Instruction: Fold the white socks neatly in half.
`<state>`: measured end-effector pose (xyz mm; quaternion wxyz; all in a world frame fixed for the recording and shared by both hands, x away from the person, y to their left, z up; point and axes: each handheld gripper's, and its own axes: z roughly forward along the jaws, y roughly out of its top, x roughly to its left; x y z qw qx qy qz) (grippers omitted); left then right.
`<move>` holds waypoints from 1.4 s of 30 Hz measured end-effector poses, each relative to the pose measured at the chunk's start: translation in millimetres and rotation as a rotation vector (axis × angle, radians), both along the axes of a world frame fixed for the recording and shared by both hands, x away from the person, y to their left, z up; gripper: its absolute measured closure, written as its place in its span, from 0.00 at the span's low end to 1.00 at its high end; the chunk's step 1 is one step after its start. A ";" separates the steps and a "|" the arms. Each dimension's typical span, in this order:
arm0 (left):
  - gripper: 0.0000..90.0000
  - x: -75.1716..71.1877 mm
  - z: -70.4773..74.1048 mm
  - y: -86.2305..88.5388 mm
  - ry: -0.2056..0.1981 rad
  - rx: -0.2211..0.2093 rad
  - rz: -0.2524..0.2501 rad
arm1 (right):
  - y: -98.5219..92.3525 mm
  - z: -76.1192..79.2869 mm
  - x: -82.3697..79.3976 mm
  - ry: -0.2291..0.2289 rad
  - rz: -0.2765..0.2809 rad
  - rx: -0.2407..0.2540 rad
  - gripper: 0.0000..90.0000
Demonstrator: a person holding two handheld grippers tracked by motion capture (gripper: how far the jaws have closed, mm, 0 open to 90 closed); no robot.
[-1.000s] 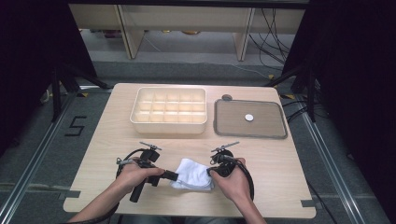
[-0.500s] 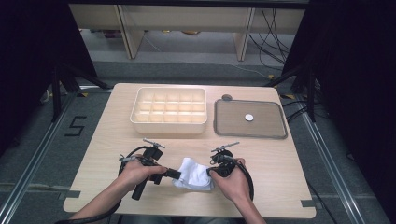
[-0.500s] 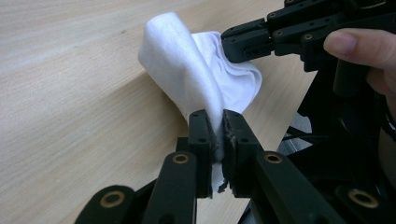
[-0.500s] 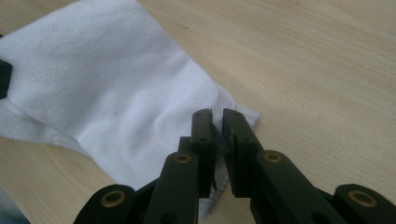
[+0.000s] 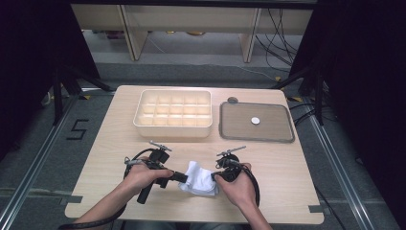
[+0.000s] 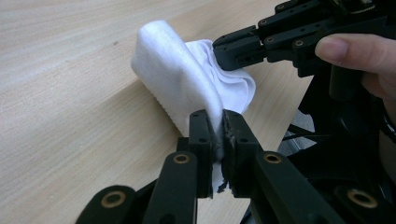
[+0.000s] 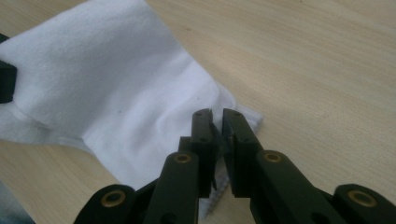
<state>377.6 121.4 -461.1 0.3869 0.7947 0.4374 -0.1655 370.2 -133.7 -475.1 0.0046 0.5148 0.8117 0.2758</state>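
Observation:
A white cloth point(image 5: 198, 178) lies bunched on the wooden table point(image 5: 119, 124) near the front edge, between both hands. My left gripper point(image 5: 181, 176) comes in from the left, and in the left gripper view it point(image 6: 217, 135) is shut on a thin edge of the cloth point(image 6: 177, 79). On the opposite side my right gripper point(image 5: 215, 176) holds the cloth. In the right gripper view it point(image 7: 217, 126) is shut on a corner of the cloth point(image 7: 107, 79). The right gripper's fingers point(image 6: 238, 46) pinch the far fold in the left gripper view.
A cream tray with several compartments point(image 5: 173, 128) stands at the back middle of the table. To its right is a grey flat tray point(image 5: 287, 139) with a small white disc point(image 5: 255, 120) in it. A small dark round thing point(image 5: 232, 100) lies behind that tray.
My left hand has edged a little to the right and away from the front edge, bunching the cloth slightly more. The right hand has kept still. Both grips are unchanged.

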 end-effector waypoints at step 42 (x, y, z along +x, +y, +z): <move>0.92 1.0 0.1 -14.4 -0.028 0.000 -0.067 | 12.1 -3.1 0.5 -0.005 0.004 0.039 0.93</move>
